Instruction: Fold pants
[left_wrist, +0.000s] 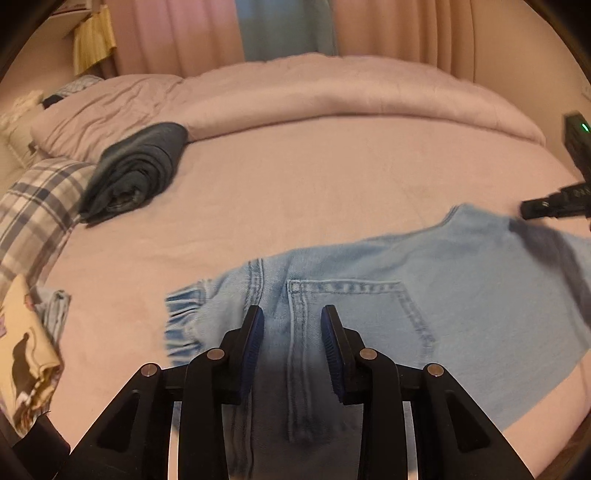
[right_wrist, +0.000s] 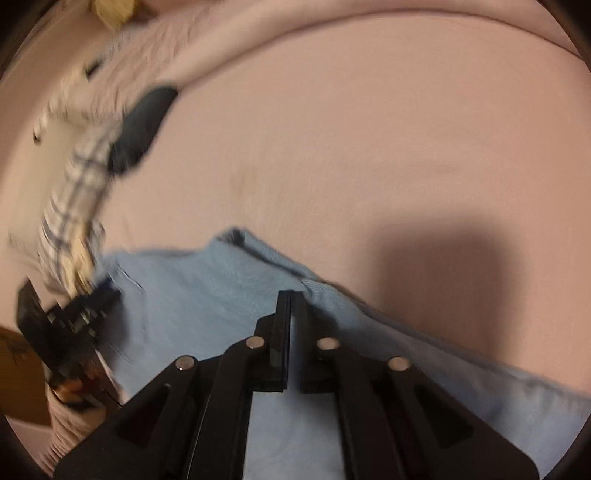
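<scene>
Light-blue denim pants (left_wrist: 369, 295) lie flat on a pink bed (left_wrist: 295, 184), near its front edge, with a back pocket (left_wrist: 354, 314) facing up and a frayed hem (left_wrist: 181, 321) at the left end of the garment. Left tool (left_wrist: 292, 325): its two blue-padded fingers (left_wrist: 255, 332) stand apart over the seam beside the pocket; the denim shows in the gap between them, and neither pad presses on it, so the tool is released. Right tool (right_wrist: 291, 299): its fingers are brought together in a clenched state at the far edge of the pants (right_wrist: 207, 295); whether fabric is caught between the tips cannot be told in the blurred right-wrist view. In the left-wrist view the right tool (left_wrist: 554, 206) enters at the frame's right edge, above the garment's far corner. Beyond the pants, the sheet is open and smooth as far as a rolled duvet (left_wrist: 332, 92) along the back. A folded dark garment (left_wrist: 136, 170) and a plaid pillow (left_wrist: 37, 206) lie well apart at the left. A printed cloth (left_wrist: 26, 350) lies at the left edge.
</scene>
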